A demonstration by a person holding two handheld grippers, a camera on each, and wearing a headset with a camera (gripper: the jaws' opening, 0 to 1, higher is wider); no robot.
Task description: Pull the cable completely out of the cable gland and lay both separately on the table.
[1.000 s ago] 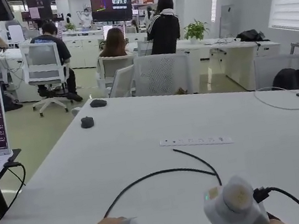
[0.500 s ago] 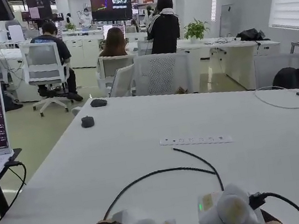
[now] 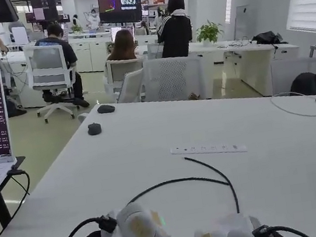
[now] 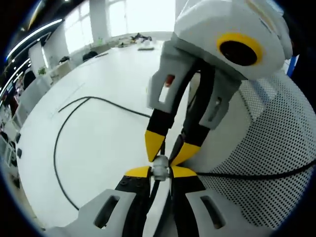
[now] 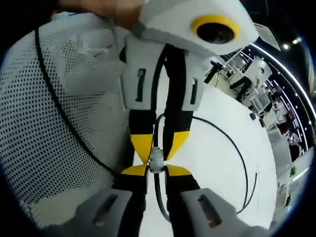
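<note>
Since grippers drew together, lower centre: left gripper, right gripper both clenched on small silvery cable gland; thin black cable threaded, trailing over white table. Pull-apart likely next.

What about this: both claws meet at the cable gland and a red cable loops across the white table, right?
No: the cable is black, not red, as the head view shows. The left claw and right claw meet at the cable gland, and the cable loops across the white table.
</note>
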